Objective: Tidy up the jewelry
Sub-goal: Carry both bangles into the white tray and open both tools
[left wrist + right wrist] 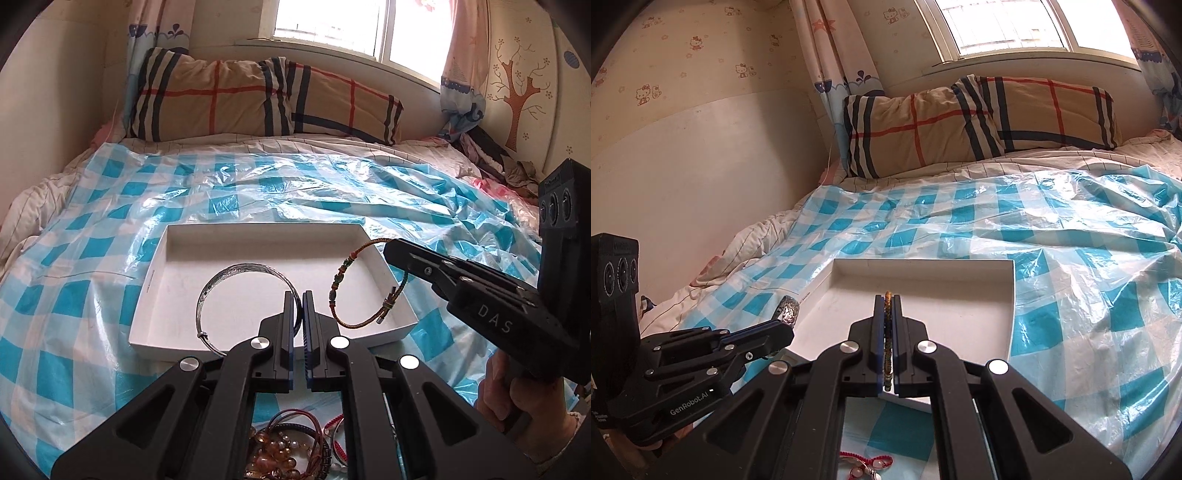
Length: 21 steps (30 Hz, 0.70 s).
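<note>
Left tongs (300,295) clamp silver bangle (236,267), right tongs (887,298) braided bracelet (345,271) (above tray (155,266)).

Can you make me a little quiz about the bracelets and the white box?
1. True or false: the left gripper pinches the silver bangle.
2. What does the right gripper hold? A) a watch B) the braided cord bracelet C) a ring
3. Fill in: both bracelets hang over the white ____, not yet lying in it.

Key: 1 true; 2 B; 3 box.
</note>
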Motion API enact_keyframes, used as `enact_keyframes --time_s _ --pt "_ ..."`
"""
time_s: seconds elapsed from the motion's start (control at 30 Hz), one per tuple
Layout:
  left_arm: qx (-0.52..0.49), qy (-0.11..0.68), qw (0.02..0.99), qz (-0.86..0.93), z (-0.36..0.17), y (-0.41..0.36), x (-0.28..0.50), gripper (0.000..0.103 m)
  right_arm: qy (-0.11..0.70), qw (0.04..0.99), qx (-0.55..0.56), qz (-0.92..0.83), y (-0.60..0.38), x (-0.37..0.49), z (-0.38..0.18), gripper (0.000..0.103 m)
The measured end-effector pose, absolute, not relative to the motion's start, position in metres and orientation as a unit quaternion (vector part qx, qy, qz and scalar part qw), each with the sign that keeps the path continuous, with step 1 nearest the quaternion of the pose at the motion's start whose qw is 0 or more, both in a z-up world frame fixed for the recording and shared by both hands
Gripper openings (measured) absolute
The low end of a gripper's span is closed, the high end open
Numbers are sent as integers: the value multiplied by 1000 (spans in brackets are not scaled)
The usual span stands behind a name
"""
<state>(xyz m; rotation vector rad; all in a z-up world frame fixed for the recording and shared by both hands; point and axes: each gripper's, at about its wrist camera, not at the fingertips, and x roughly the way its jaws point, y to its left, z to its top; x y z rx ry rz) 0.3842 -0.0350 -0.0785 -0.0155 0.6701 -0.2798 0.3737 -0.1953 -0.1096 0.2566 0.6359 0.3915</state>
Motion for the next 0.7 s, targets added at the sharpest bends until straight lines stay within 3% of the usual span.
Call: enact_keyframes --time_s 0.33,0.37,0.43,0.7 --pt "4 336 933 -130 -91 -43 408 4 340 912 116 199 -183 401 -131 4" --pt "12 346 929 -129 -94 -47 412 4 354 911 105 184 -182 405 -136 7" --pt "26 370 921 -119 -105 -54 422 6 368 914 90 147 -186 408 -143 45" --pt "16 377 919 -110 -103 -49 402 10 359 923 83 113 -216 369 -118 45"
